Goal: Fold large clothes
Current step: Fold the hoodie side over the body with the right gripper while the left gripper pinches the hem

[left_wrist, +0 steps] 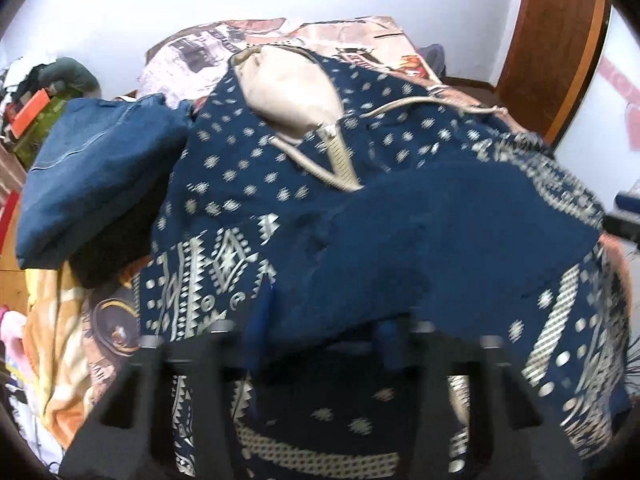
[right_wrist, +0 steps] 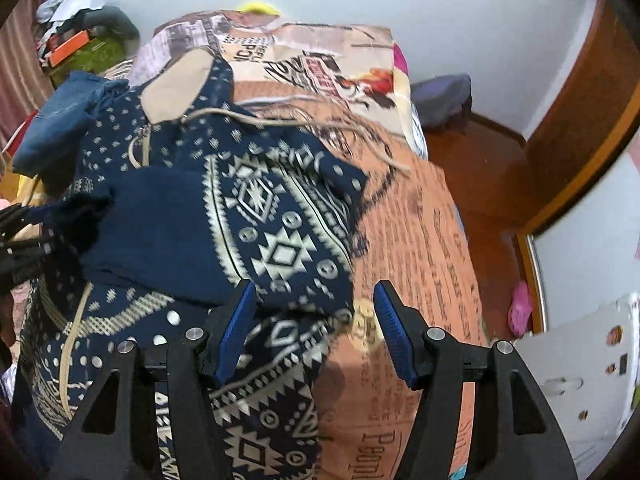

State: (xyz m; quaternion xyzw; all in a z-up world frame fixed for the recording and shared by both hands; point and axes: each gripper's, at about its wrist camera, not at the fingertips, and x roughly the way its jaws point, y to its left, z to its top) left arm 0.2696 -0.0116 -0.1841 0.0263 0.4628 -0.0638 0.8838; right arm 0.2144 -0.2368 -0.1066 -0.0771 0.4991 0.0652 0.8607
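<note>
Navy patterned garment (right_wrist: pixel 276 236) with the cream geometric print is spread over the bed (right_wrist: pixel 420 248), covering most of the near and left part of it, with the orange newspaper-print bedcover bare on the right. A flap of it is folded back so its plain dark underside shows on top. Its beige neckline lining (left_wrist: pixel 288 92) and a drawstring cord (left_wrist: pixel 420 104) sit at the far end, toward the wall.

Left gripper (left_wrist: pixel 320 332) is down at the near edge of that folded flap. Its blue pads (left_wrist: pixel 262 312) are mostly buried under the cloth with a fold bunched between them, and the jaws stand fairly narrow, so it looks pinched on the fabric. It's blurry though, so the exact contact is hard to make out.

Right gripper (right_wrist: pixel 316 332) is roughly half open, blue pads well apart. The garment's right edge lies under the left-hand pad (right_wrist: pixel 236 332) while the other pad is over bare bedcover. Nothing is clamped between them.

Folded denim piece (left_wrist: pixel 100 176) sits just beside the garment on the left. Further out there's a cluttered pile (right_wrist: pixel 84 44) by the wall, and a wooden door (left_wrist: pixel 556 40) to the right.
</note>
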